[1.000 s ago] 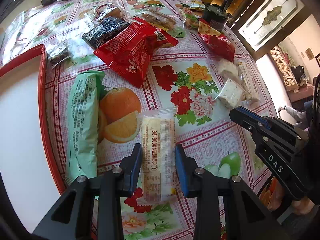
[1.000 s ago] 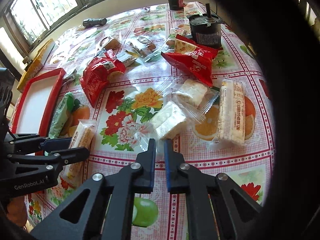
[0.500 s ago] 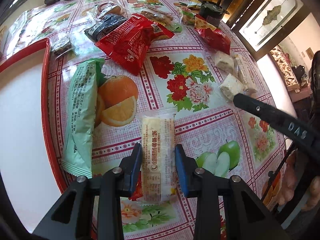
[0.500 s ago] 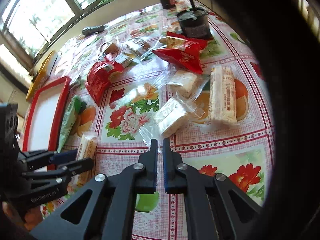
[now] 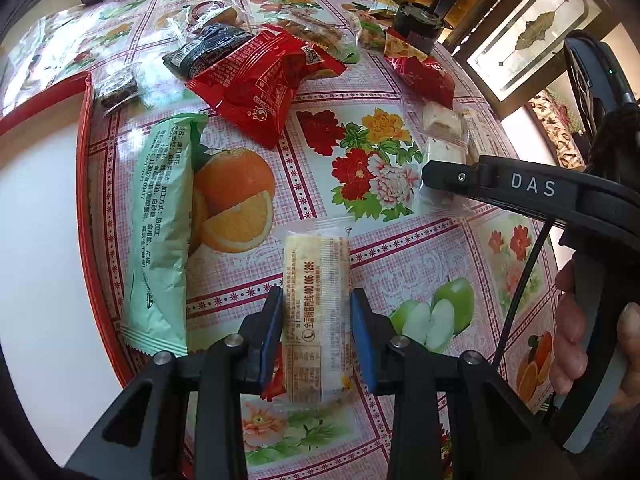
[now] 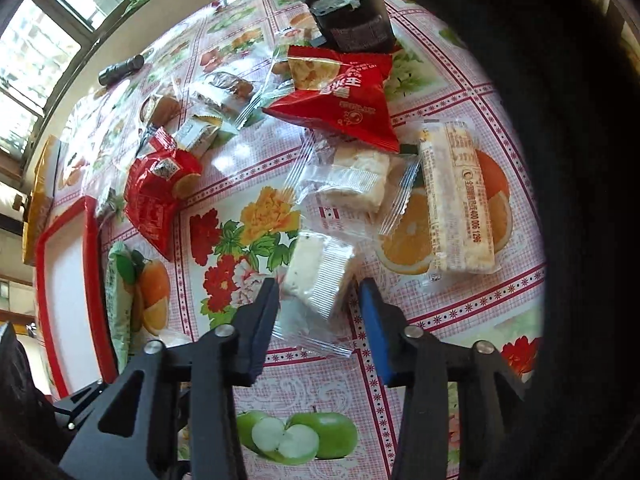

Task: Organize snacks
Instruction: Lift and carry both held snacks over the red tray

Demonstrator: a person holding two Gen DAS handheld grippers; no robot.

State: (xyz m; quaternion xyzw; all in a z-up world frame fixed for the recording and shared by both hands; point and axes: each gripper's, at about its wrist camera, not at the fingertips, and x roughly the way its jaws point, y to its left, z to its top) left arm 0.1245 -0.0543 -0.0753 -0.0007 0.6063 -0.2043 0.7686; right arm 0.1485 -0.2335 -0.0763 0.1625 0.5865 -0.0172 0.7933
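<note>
The left gripper (image 5: 316,320) is clamped on the yellow bar (image 5: 316,312), which points straight ahead, near the table's edge by the red tray (image 5: 84,184). The right gripper (image 6: 318,300) is opening around the white cake (image 6: 316,276), not squeezing it.

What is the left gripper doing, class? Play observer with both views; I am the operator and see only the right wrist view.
Observer: The left gripper is shut on a yellow wafer bar.
Operator: My right gripper has its jaws opening, a clear-wrapped white sweet between them. What holds its handle?
Observer: A person's hand, fingers curled round it.
Operator: What stands behind that hand?
Observer: A patterned glass door panel.
</note>
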